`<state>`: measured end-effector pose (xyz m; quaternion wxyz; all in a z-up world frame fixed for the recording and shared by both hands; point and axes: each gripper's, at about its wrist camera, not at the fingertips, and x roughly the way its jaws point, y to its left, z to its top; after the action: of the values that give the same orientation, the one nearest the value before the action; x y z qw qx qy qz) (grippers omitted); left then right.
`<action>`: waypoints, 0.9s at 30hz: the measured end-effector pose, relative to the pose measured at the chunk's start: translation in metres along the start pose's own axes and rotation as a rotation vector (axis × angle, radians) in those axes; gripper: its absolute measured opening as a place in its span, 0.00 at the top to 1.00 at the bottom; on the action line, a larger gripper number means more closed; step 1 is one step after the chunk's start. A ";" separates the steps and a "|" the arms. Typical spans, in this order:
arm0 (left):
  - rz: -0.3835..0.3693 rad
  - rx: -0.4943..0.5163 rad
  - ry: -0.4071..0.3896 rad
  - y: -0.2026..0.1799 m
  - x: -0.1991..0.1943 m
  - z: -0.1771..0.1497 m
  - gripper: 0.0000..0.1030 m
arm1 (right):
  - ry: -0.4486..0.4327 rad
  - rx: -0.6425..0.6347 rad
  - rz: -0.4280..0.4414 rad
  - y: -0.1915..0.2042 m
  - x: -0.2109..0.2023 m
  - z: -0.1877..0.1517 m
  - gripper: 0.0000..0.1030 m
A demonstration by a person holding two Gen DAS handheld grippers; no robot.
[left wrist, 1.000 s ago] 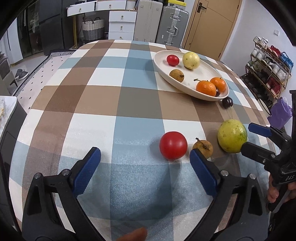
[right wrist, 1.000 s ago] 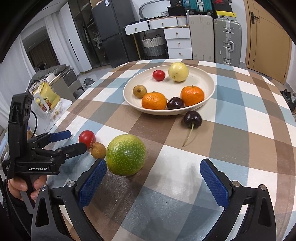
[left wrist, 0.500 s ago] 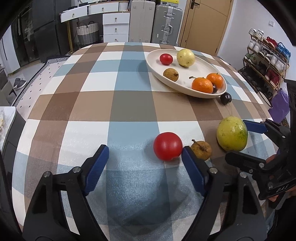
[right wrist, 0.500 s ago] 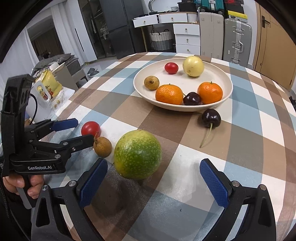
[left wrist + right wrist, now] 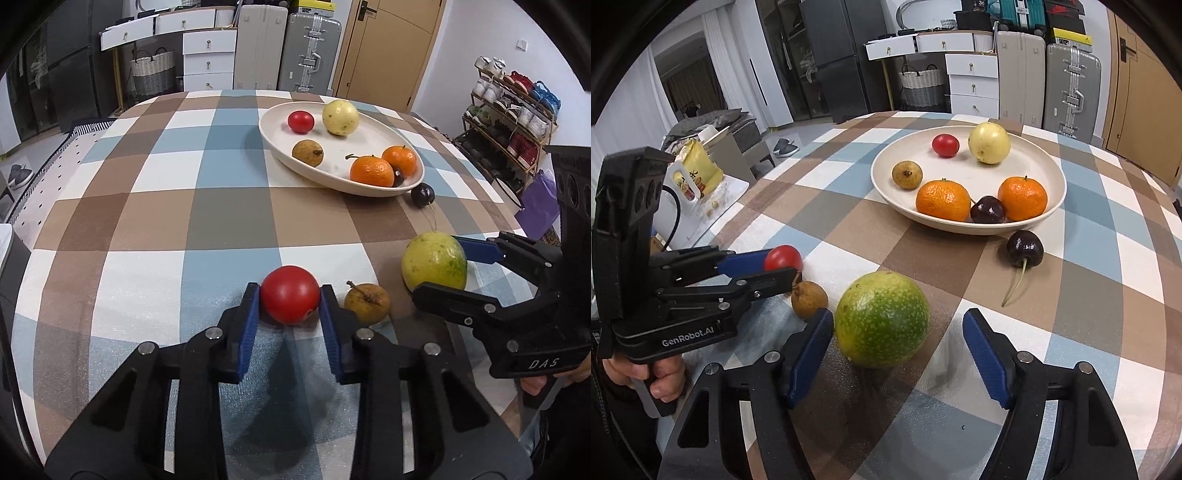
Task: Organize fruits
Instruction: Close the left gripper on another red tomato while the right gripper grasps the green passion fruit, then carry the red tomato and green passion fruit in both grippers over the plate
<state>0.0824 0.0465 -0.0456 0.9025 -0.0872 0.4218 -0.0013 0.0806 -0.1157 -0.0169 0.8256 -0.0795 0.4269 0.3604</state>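
Here the left gripper [image 5: 290, 301] is clamped on a red tomato [image 5: 290, 294], both blue pads touching its sides, fruit still on the checked tablecloth [image 5: 155, 221]. Just beside it at 3 o'clock lies a small brown fruit [image 5: 366, 302]. The right gripper [image 5: 897, 345] stands wide, its fingers straddling the green-yellow fruit [image 5: 882, 319]; left pad close, contact unclear. At 1 o'clock from that fruit, a dark cherry [image 5: 1025, 248] lies just outside the cream plate [image 5: 967, 225], which holds two oranges, another cherry, a tomato, a brown fruit and a pale yellow fruit.
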 end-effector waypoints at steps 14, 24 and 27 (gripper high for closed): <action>-0.022 -0.030 -0.039 0.005 -0.013 0.002 0.72 | 0.002 0.016 0.049 0.000 0.004 -0.003 0.51; -0.027 -0.021 -0.064 -0.002 -0.021 0.009 0.72 | -0.034 0.017 0.031 -0.001 -0.005 -0.005 0.51; -0.030 -0.011 -0.073 -0.006 -0.023 0.012 0.72 | -0.046 0.022 0.029 -0.004 -0.010 -0.002 0.51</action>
<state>0.0773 0.0441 -0.0190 0.9167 -0.0988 0.3872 -0.0094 0.0778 -0.1247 -0.0108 0.8307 -0.0560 0.4127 0.3695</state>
